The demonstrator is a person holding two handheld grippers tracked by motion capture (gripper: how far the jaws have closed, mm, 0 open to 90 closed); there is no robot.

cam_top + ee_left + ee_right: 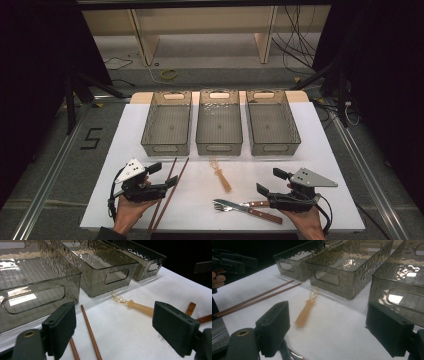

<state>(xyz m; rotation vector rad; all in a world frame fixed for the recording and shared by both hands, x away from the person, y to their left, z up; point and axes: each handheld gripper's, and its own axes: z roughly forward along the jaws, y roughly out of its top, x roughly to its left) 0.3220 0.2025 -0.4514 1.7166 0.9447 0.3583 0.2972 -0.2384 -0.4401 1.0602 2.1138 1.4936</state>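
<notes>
A: From the high view, what lies on the counter [320,150]?

B: Three clear smoky bins [218,122] stand in a row at the far side. Nearer the person, a pair of brown chopsticks [168,192] lies at the left, a small amber spoon [220,176] in the middle, and a fork [239,207] with a wooden handle at the right, with a second wooden handle just beside it.

A: And the tongs there?

B: The left tongs [165,175] hover over the chopsticks, jaws spread wide, nothing between them. The right tongs [272,182] sit just above the fork's handle end, also wide open and holding nothing.

A: What does the left gripper view add?

B: The left tongs [113,322] gape open. The chopsticks [91,335] run up between the jaws from the bottom, near the left jaw; whether they touch it I cannot tell. The spoon [135,305] lies beyond, close to the front of the middle bin.

A: And the right gripper view?

B: The right tongs [327,327] stand wide apart over bare white counter. The spoon [305,312] lies ahead between the jaws, well clear of them, bowl toward the bins [352,272]. The chopsticks [257,300] lie off to the left.
</notes>
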